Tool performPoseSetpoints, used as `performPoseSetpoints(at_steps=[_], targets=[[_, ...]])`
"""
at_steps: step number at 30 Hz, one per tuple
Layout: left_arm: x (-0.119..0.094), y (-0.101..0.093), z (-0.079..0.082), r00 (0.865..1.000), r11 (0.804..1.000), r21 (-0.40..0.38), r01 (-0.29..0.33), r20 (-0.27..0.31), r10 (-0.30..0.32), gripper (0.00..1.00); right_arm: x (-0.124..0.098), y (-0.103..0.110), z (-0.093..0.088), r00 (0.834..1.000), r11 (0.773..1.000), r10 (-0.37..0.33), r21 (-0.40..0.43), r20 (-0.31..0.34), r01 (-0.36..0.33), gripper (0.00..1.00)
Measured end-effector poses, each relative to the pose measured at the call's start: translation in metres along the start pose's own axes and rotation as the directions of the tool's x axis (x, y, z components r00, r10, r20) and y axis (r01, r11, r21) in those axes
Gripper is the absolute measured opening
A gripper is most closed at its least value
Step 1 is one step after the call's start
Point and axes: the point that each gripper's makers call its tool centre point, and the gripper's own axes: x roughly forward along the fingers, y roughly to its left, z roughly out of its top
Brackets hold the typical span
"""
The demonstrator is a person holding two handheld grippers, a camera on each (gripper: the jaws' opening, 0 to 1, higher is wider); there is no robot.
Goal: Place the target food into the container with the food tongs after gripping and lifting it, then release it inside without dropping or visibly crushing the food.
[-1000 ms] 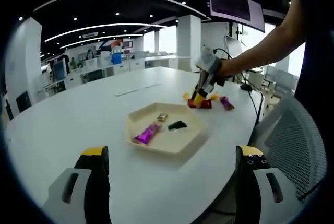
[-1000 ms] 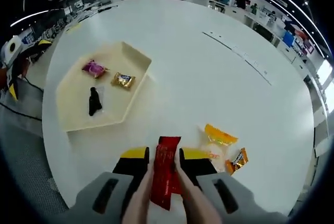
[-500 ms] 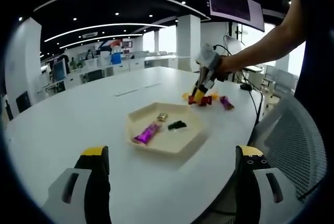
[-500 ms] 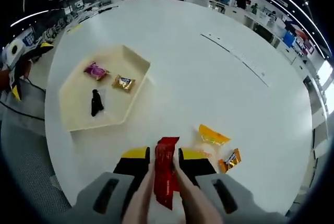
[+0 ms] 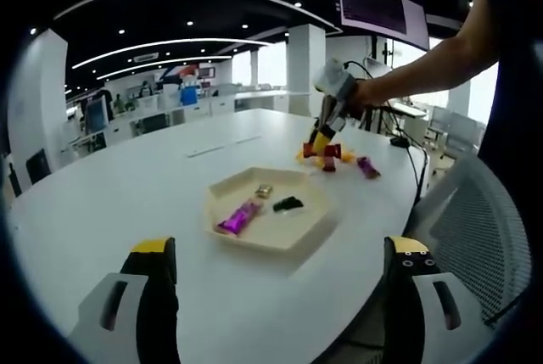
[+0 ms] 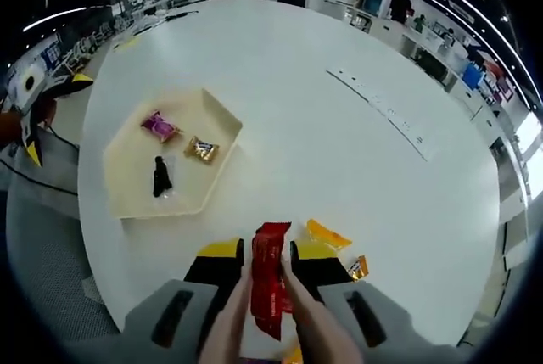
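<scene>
Red packet clamped in right gripper above table

Jaws of the right gripper (image 6: 267, 264) are closed on a red snack packet (image 6: 270, 283), which stands upright between the yellow-tipped pads and the wooden-coloured tong blades running along their inner faces. In the left gripper view the same right gripper (image 5: 323, 144) appears at a distance, held by a person's arm (image 5: 424, 63), with the red packet (image 5: 327, 153) lifted clear of the white table (image 5: 119, 194).

Just beyond the packet, in the right gripper view, an orange packet (image 6: 326, 234) and a smaller brown-and-orange packet (image 6: 357, 267) lie on the table (image 6: 339, 143), close together. A purple packet (image 5: 367, 167) lies near them in the left gripper view.

Well apart, toward the table edge, sits the cream hexagonal tray (image 6: 127, 165). It contains a purple wrapped bar (image 6: 159, 126), a small gold wrapped piece (image 6: 201, 149) and a dark item (image 6: 160, 179), all separate from one another.

Left gripper (image 5: 280, 283) jaws stand wide apart with nothing between them, on the near side of the tray (image 5: 293, 241). A mesh chair back (image 5: 479, 237) stands beside the table.
</scene>
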Motion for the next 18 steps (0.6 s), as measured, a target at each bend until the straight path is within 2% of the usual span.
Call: performPoseSetpoints(at_steps=[18], targets=[[0.001, -0.002, 0.001, 1.000, 1.000, 0.001, 0.009, 0.006, -0.009, 1.00, -0.011, 0.001, 0.014, 1.000, 1.000, 0.000, -0.023, 0.017, 0.000, 0.21]])
